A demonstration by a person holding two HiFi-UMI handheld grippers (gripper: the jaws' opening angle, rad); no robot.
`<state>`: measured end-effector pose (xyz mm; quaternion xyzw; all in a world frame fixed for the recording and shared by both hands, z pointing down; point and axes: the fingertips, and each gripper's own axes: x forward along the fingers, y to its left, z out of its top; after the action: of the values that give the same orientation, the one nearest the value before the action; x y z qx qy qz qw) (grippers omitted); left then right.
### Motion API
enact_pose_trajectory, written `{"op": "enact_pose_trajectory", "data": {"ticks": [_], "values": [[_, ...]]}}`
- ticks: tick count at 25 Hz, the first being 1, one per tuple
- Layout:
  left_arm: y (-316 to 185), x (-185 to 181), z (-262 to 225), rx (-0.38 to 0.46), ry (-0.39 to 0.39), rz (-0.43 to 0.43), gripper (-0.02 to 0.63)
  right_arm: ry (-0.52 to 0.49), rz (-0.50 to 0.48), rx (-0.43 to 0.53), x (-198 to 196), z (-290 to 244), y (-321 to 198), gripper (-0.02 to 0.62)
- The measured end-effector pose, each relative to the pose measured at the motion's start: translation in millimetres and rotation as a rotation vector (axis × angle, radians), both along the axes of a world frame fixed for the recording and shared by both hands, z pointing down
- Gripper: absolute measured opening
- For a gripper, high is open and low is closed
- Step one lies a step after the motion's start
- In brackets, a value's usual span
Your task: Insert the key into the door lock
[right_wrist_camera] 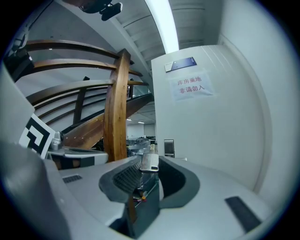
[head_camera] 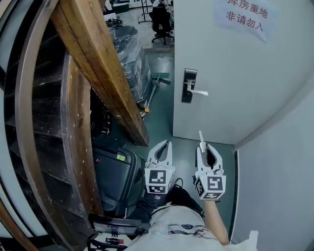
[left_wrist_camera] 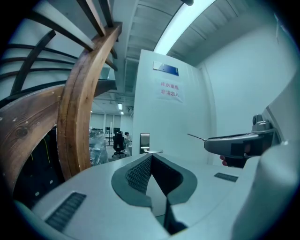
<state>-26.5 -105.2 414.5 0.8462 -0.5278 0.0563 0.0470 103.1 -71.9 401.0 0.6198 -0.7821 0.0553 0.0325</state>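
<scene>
Between the jaws of the right gripper [right_wrist_camera: 149, 159] sits the key [right_wrist_camera: 151, 163], a flat silver piece clamped at the tips with the 2 jaws closed onto it. Its blade points past the tips toward the door [right_wrist_camera: 211, 131]. The lock plate [right_wrist_camera: 168, 148] stands ahead of these jaws, just right of the key's line and well apart from it. The left gripper [left_wrist_camera: 151, 157] has its 2 jaws pressed together with nothing between them, and its tips aim at the same door.

The head view shows the lever handle [head_camera: 197, 91] most clearly, sticking out to the right of the dark plate. It also shows the key as a thin pale blade rising beyond the right jaws. The left gripper view shows that blade only as a fine line. Only the right gripper view shows the key's head seated against the ribbed pads [right_wrist_camera: 126, 177].

The keyhole is too small to make out in any view. The paper sign [head_camera: 244, 14] on the door is cut off at the top of the head view. A wooden stair beam [head_camera: 98, 63] runs to the left of both grippers.
</scene>
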Motion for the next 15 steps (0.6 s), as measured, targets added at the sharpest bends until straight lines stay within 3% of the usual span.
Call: {"op": "enact_pose_trajectory", "data": {"ticks": [7,15], "values": [[-69,28,5,0.004,-0.011,-0.033,0.005,-0.004,-0.038,-0.024,18,11,-69,0.119],[-119,34,24,-0.021,-0.035,-0.066,0.005,0.004,-0.059,-0.067,23,33,-124,0.118]]}}
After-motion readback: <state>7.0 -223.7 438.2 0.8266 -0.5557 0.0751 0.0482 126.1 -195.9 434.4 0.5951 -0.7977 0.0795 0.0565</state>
